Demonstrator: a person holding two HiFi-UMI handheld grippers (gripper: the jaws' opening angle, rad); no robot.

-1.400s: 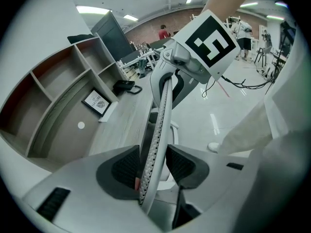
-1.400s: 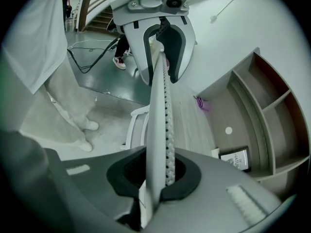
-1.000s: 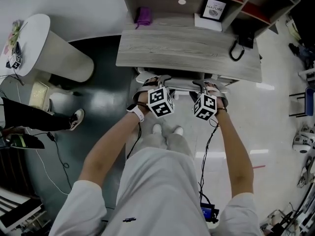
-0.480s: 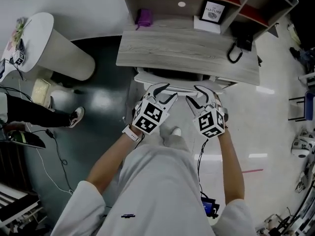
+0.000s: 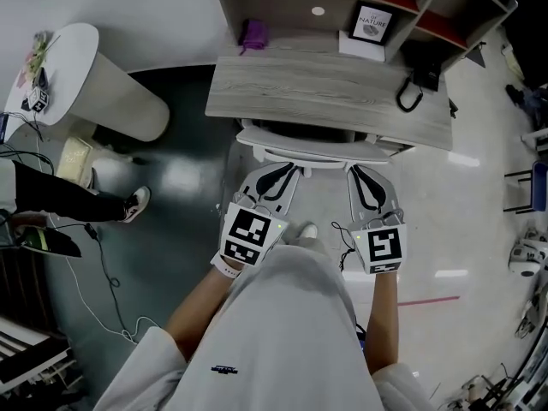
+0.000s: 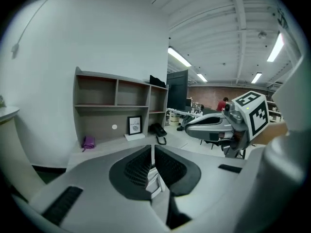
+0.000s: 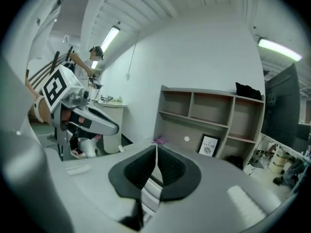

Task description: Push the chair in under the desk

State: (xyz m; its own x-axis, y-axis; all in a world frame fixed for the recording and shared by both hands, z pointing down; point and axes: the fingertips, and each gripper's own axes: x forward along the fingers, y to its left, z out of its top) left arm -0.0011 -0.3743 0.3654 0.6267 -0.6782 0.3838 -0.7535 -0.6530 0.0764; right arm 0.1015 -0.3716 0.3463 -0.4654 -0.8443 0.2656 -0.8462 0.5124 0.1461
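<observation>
The chair (image 5: 312, 148) stands pushed in under the front edge of the worktop (image 5: 325, 92). The fingers (image 6: 138, 166) of my left gripper (image 5: 281, 175) and right gripper (image 5: 360, 175) have just been closing. Now they are together, nothing between them, clear of the chair.

Bright, even indoor light comes from ceiling strip lamps (image 6: 181, 58), leaving pale glare patches on the glossy floor (image 5: 182, 176) and only faint shadows. Both gripper views are heavily fisheyed with black corners, and their nearest surfaces are soft. The head view is sharp, with its edges bowed.
</observation>
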